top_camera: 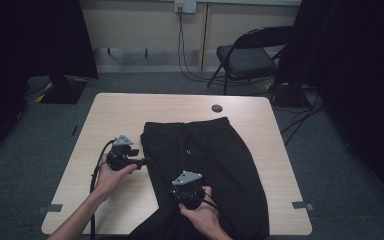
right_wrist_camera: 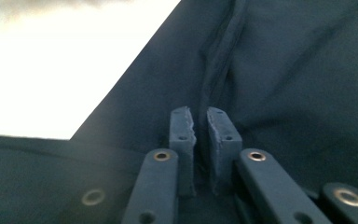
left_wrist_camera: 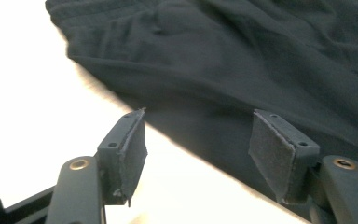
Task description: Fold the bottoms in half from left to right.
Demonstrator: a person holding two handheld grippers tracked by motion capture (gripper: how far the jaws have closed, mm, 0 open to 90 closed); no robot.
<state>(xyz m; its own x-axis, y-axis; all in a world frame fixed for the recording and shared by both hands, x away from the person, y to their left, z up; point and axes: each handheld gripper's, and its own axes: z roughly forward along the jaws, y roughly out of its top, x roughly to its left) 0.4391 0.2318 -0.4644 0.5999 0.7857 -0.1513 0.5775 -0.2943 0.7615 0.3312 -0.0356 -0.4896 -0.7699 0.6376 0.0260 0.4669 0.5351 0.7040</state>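
Black trousers [top_camera: 205,165] lie spread on a pale wood table [top_camera: 110,120], waistband toward the far edge, legs running off the near edge toward the person. A white drawstring tip shows near the middle of the garment, below the waistband. Left gripper [top_camera: 147,161] sits at the trousers' left edge, held level in the left hand [top_camera: 107,175], pointing right toward the cloth. In the left gripper view its jaws stand wide apart with nothing between them: the left pad over bare table, the right pad over dark fabric, the cloth's edge running diagonally between the two. Pads not pressing on anything. Right gripper [top_camera: 187,192] is over the middle of the trousers, gripped from the near side by the right hand [top_camera: 200,215], grey plate on top. In the right gripper view [right_wrist_camera: 198,130] the jaws are nearly together, pinching a thin raised ridge of fabric along a seam; the fold rises from between the pads and runs away up the frame. A small round dark disc [top_camera: 217,108] lies on the table beyond the waistband. A folding chair [top_camera: 250,57] stands on the carpet behind the table.
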